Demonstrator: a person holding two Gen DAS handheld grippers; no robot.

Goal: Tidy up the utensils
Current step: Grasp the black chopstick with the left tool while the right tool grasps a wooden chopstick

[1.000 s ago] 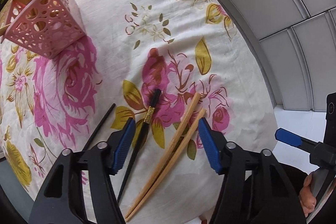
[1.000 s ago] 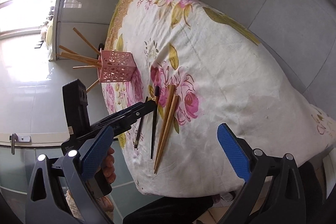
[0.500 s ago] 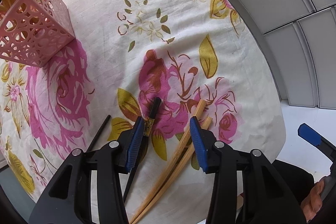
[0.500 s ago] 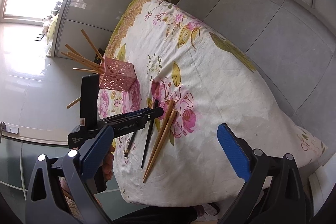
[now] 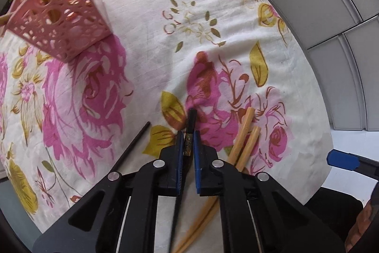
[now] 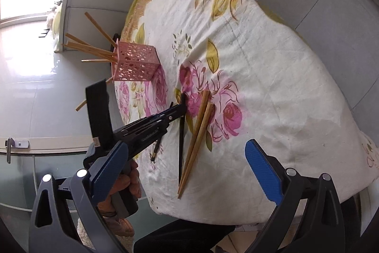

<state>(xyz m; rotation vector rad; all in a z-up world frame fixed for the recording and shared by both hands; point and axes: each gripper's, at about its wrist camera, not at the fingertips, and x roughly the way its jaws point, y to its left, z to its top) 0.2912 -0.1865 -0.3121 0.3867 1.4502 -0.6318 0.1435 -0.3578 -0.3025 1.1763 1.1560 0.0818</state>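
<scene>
The left claw (image 5: 187,148) is pinching the black chopstick (image 5: 191,119) near its top end at lower centre, so it is risking swinging loose toward the pink basket (image 5: 61,23) at upper left, while the right claw (image 6: 187,165) is gaping wide.

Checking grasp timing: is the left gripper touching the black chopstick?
Touching. In the left wrist view the left gripper has both blue pads pressed against the black chopstick, with no gap visible.

black chopstick (image 5: 191,120) flat on cloth; wooden pair (image 5: 244,136) just beside
</scene>
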